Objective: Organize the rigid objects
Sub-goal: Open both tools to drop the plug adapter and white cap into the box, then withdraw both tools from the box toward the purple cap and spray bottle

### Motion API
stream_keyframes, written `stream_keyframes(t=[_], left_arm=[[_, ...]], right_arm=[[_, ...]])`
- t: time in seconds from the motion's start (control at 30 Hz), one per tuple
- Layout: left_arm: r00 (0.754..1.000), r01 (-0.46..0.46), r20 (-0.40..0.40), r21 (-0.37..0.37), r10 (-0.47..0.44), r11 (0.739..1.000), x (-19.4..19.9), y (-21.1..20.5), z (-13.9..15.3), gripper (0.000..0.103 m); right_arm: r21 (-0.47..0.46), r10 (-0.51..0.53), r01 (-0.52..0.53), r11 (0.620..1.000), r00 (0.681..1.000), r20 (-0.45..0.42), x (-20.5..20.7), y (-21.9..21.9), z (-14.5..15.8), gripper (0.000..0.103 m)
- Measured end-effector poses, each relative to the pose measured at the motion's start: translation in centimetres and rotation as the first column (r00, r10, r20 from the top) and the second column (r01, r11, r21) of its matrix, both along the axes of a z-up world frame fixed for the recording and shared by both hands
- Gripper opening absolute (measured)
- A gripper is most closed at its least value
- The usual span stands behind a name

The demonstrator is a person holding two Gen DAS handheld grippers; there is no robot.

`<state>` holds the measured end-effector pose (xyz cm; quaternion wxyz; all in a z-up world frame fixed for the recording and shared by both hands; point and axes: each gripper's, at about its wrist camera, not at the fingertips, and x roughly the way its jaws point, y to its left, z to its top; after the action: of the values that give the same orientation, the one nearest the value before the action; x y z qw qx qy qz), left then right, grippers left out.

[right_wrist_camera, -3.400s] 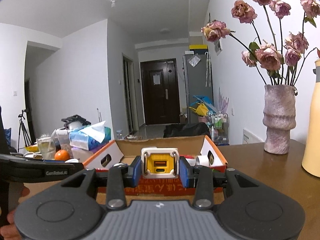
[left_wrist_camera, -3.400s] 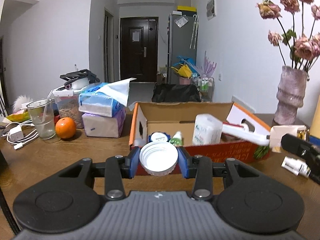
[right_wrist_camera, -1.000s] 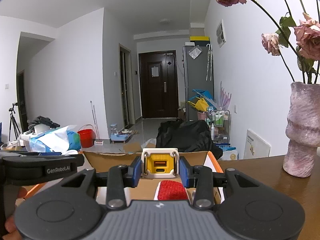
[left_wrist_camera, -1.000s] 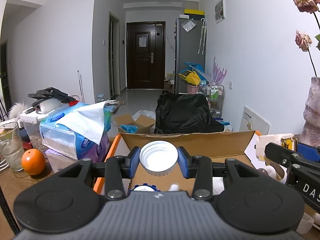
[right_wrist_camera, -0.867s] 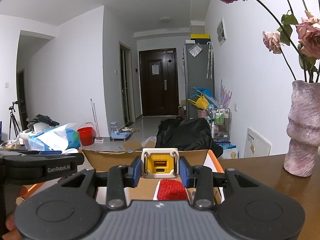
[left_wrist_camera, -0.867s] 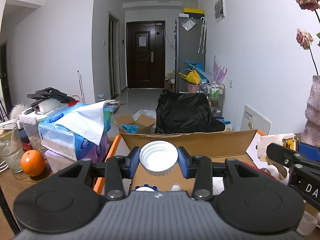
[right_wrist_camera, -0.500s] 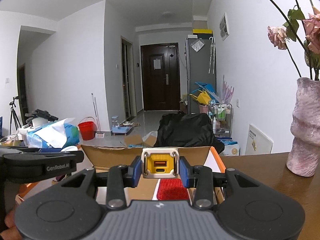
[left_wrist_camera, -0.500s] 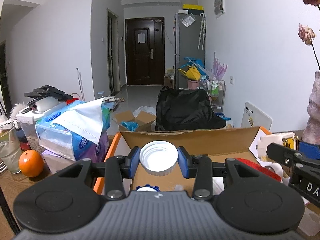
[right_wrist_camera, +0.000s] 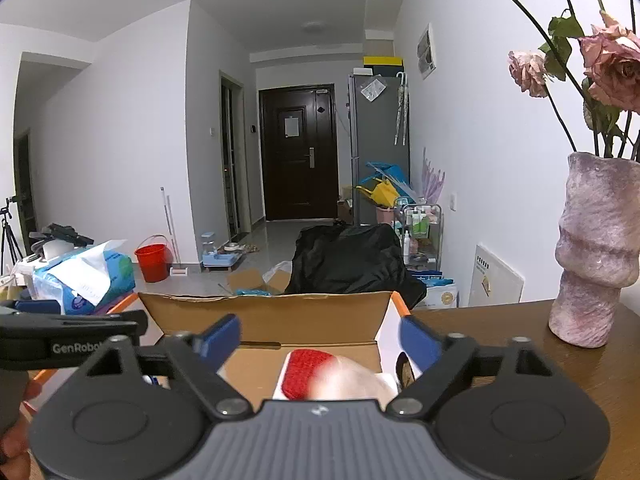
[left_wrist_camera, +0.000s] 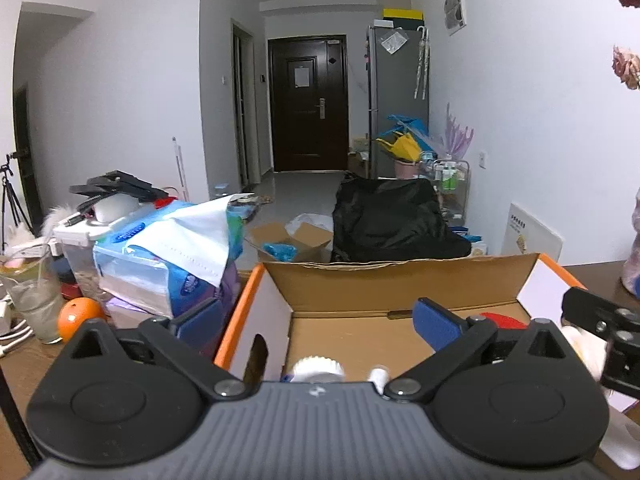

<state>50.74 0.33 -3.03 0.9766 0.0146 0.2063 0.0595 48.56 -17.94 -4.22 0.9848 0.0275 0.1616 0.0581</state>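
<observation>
An open cardboard box (left_wrist_camera: 400,280) with orange edges sits on the wooden table; it also shows in the right wrist view (right_wrist_camera: 272,312). My left gripper (left_wrist_camera: 316,322) is open and empty above the box. The white lid (left_wrist_camera: 318,368) lies in the box just below it, partly hidden by the gripper body. My right gripper (right_wrist_camera: 320,340) is open and empty above the box. A blurred pale object (right_wrist_camera: 348,380) is in the box beneath it, beside a red-topped item (right_wrist_camera: 308,368). The right gripper's arm (left_wrist_camera: 600,320) shows at the right of the left wrist view.
Tissue packs (left_wrist_camera: 168,256), a plastic container (left_wrist_camera: 80,240), a glass (left_wrist_camera: 32,300) and an orange (left_wrist_camera: 78,312) stand left of the box. A pink vase with dried roses (right_wrist_camera: 592,248) stands on the table to the right.
Both grippers have opened. The white lid has left the left gripper and lies in the box. The yellow and white block has left the right gripper and dropped into the box.
</observation>
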Motion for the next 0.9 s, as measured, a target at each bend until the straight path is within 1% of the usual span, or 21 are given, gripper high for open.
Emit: stream_keyframes(t=[0.07,0.43,0.9], left_arm=[[1.000,-0.010,-0.008,0.000,0.010,1.000,0.10,0.10,-0.02,0.103],[0.999,-0.027,-0.021,-0.009,0.027,1.000,0.21,0.35,-0.14,0.103],[0.999,-0.032,-0.019,-0.017,0.032,0.999,-0.25,0.23,0.21,0.103]], right_arm=[[-0.001,0.000,0.000,1.000,1.000,0.009,-0.15,0.05,0.01,0.103],[-0.014,-0.001,0.001,1.000,1.000,0.016,-0.50,0.51,0.25,0.103],[-0.018,-0.004,0.005,1.000,1.000,0.028,-0.88,0.44,0.67,0.103]])
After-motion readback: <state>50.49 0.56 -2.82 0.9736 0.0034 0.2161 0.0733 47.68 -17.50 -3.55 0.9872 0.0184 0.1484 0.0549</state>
